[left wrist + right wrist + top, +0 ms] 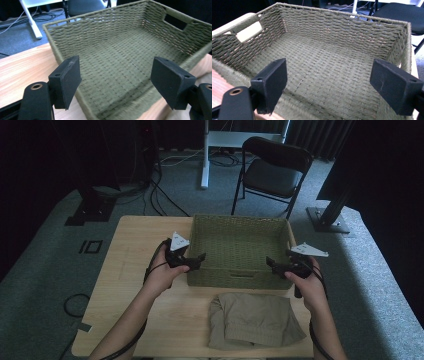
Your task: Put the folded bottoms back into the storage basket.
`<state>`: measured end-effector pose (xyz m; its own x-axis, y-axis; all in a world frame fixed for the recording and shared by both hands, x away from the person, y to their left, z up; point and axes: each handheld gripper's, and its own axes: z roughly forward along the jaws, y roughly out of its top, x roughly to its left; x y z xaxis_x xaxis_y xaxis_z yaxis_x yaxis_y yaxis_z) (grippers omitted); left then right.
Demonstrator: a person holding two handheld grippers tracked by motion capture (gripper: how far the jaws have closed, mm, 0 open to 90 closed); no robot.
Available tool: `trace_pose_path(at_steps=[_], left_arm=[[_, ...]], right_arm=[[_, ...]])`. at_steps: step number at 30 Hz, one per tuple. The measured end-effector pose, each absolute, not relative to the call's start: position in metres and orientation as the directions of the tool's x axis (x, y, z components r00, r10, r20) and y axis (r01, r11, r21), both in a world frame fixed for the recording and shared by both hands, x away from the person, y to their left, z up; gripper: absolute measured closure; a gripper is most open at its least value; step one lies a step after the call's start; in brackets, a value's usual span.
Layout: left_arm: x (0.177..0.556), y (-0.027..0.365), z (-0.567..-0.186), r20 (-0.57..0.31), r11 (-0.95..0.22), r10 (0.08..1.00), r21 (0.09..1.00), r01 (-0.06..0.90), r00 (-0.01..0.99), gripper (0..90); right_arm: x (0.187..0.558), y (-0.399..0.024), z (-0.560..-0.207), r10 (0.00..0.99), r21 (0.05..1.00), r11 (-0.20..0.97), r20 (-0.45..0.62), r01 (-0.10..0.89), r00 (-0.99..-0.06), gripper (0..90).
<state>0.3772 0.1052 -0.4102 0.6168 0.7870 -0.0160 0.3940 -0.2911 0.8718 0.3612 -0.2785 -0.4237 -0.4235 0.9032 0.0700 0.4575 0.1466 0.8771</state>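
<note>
Desk is carrying one woven basket and, just in front of it, one folded beige garment. Two grippers are hovering at the basket's near corners, left gripper and right gripper both spread wide, gripping nothing.

Basket mid-table, folded cloth just before it, chair behind.

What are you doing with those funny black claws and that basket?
A person sits at a light wooden table holding a black two-jaw gripper in each hand. The left gripper and right gripper are both open, one at each near corner of an empty green woven basket. Neither holds anything. A folded beige cloth lies on the table in front of the basket, untouched.
</note>
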Motion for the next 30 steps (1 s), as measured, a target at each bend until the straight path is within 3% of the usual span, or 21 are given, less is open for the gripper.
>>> trace_pose_path(at_steps=[8,23,30], left_arm=[[0.356,0.092,-0.416,-0.019,-0.292,0.765,0.880,0.374,0.644,20.3],[0.316,0.062,-0.437,-0.031,-0.351,0.671,0.867,0.354,0.741,20.2],[0.302,0.050,-0.459,-0.025,-0.355,0.673,0.866,0.353,0.739,20.2]], right_arm=[[0.345,-0.279,-0.435,0.895,0.873,0.145,0.084,0.465,-0.438,14.1],[0.305,-0.275,-0.456,0.874,0.872,0.156,0.096,0.463,-0.476,14.1],[0.291,-0.275,-0.468,0.874,0.866,0.154,0.105,0.476,-0.474,14.1]])
